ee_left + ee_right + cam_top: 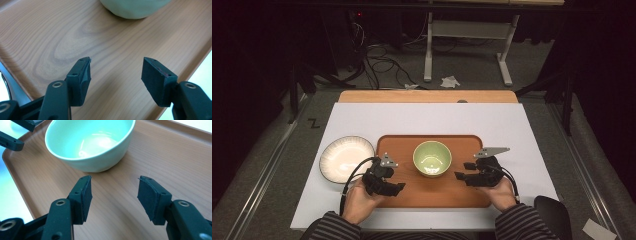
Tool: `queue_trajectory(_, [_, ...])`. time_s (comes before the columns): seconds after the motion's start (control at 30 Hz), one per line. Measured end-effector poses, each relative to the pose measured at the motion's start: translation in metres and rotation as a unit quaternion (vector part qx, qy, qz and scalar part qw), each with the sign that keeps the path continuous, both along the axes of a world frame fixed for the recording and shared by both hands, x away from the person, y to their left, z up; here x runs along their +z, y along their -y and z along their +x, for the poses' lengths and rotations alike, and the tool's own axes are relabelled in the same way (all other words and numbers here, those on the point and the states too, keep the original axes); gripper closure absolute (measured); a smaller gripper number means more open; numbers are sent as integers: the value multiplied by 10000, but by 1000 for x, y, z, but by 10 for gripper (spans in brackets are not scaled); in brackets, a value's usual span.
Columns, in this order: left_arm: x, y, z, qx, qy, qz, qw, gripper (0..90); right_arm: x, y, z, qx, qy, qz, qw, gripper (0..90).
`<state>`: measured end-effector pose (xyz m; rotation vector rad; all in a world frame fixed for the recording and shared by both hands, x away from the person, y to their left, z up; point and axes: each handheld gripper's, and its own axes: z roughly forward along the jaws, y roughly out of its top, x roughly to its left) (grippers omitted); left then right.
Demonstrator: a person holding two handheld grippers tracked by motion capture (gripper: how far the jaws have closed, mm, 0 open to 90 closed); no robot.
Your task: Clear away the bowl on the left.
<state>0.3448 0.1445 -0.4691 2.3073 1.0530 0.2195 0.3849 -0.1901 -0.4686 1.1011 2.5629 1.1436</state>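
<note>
A pale green bowl (432, 158) sits upright near the middle of a wooden tray (467, 195), which rests on a white table (522, 125). The bowl holds nothing that can be seen, and its glazed inside catches the light in the right gripper view (90, 142). The left gripper (398, 188) hovers over the tray's near left part, its jaws spread wide with nothing between them — in the left gripper view (115, 75) only bare wood grain shows in the gap, and the bowl's rounded underside (135, 8) sits well ahead at the top of that view. The right gripper (459, 176) hangs over the tray just to the right of the bowl, pointing toward it; its jaws are likewise spread apart and hold nothing (113, 196), with the bowl near but not touching them. Each gripper is held in a hand, left hand (358, 200) and right hand (503, 192), with striped sleeves (332, 227) at the bottom edge. A white plate with a dark rim (346, 159) lies on the table just beside the tray's left edge — whether it touches the tray cannot be told.
</note>
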Motion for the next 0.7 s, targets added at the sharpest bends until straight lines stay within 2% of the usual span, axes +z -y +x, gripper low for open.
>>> queue_trajectory(0.3, [-6, 2, 2, 15, 4, 50, 10000, 409, 0, 0, 0, 22, 9, 3, 10000, 464])
queue_trajectory(0.7, [-10, 4, 4, 29, -147, 95, 9998, 428, 0, 0, 0, 13, 13, 7, 10000, 464])
